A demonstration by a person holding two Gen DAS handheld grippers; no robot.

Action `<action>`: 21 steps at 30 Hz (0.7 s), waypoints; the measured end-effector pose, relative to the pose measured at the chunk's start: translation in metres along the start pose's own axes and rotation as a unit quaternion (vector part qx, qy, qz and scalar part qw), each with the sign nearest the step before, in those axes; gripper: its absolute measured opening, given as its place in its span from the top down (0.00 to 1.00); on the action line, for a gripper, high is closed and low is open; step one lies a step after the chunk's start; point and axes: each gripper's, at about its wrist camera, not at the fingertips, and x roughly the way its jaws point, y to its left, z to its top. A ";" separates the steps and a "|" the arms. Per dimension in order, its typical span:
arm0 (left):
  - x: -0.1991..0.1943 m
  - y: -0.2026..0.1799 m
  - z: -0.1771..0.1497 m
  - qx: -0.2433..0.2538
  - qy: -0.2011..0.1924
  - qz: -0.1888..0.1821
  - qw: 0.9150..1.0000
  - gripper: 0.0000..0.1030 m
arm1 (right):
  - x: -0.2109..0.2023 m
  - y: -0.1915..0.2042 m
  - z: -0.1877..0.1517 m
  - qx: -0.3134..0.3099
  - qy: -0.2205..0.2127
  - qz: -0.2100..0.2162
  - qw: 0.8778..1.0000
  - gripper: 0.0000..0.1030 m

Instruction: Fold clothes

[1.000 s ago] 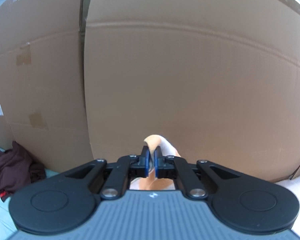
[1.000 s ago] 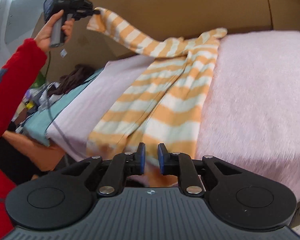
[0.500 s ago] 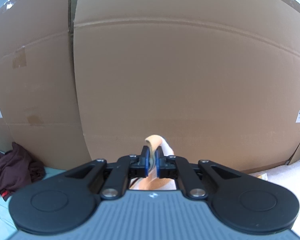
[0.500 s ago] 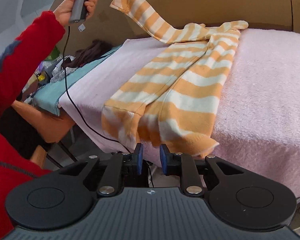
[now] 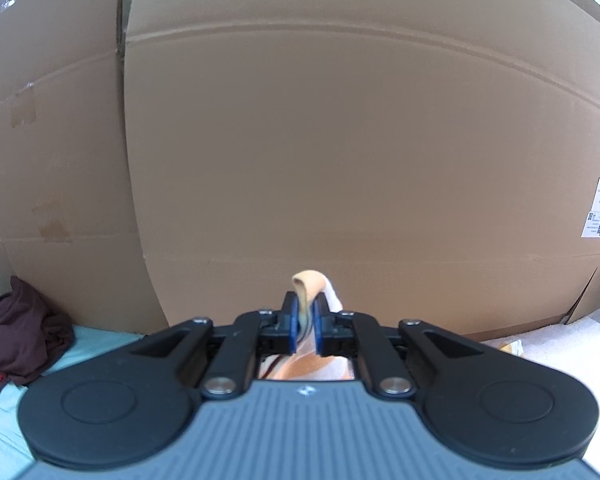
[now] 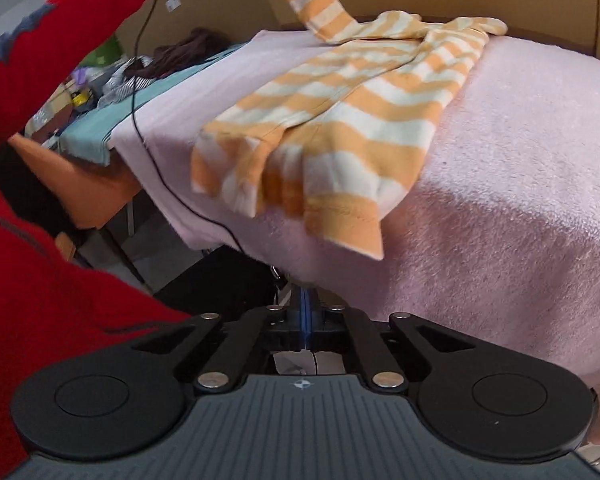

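- Orange-and-white striped knit garment (image 6: 340, 96) lies unfolded, rumpled, on the pink fleece-covered table (image 6: 520, 184); folding has barely begun.
- Left gripper (image 5: 305, 322) pinches one end, lifted.
- Right gripper (image 6: 305, 320) sits closed on nothing, below the table's edge.

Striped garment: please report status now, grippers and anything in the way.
Left gripper shut on striped garment, one end lifted. Right gripper just closed, nothing held. Rest of garment lies on pink blanket. Black cable crosses blanket edge.
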 end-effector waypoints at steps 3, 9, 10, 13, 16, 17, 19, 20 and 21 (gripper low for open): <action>-0.017 -0.012 0.025 -0.002 0.002 -0.008 1.000 0.94 | -0.022 -0.006 0.014 0.014 -0.075 -0.022 0.997 0.90; -0.019 -0.023 0.041 0.014 -0.009 -0.018 1.000 0.94 | 0.010 -0.013 0.033 0.053 -0.087 -0.006 0.995 0.83; -0.022 -0.024 0.041 0.022 -0.012 -0.018 1.000 0.94 | 0.015 -0.006 0.031 0.039 -0.071 0.002 0.997 0.86; -0.026 -0.022 0.041 0.025 -0.017 -0.021 0.999 0.94 | 0.012 0.010 0.037 -0.001 -0.090 0.002 0.996 0.86; -0.023 -0.020 0.041 0.020 -0.015 -0.025 0.999 0.94 | 0.009 0.011 0.052 0.008 -0.124 -0.011 0.992 0.70; -0.023 -0.021 0.041 0.020 -0.015 -0.026 0.999 0.94 | 0.016 0.010 0.054 0.012 -0.119 -0.026 0.992 0.64; -0.023 -0.021 0.040 0.024 -0.015 -0.031 0.999 0.94 | 0.027 0.010 0.058 0.014 -0.117 -0.052 0.992 0.71; -0.023 -0.021 0.039 0.026 -0.015 -0.031 0.999 0.94 | 0.029 0.012 0.058 0.009 -0.122 -0.060 0.991 0.81; -0.022 -0.021 0.039 0.029 -0.015 -0.031 0.999 0.94 | 0.030 0.010 0.060 0.012 -0.124 -0.071 0.990 0.89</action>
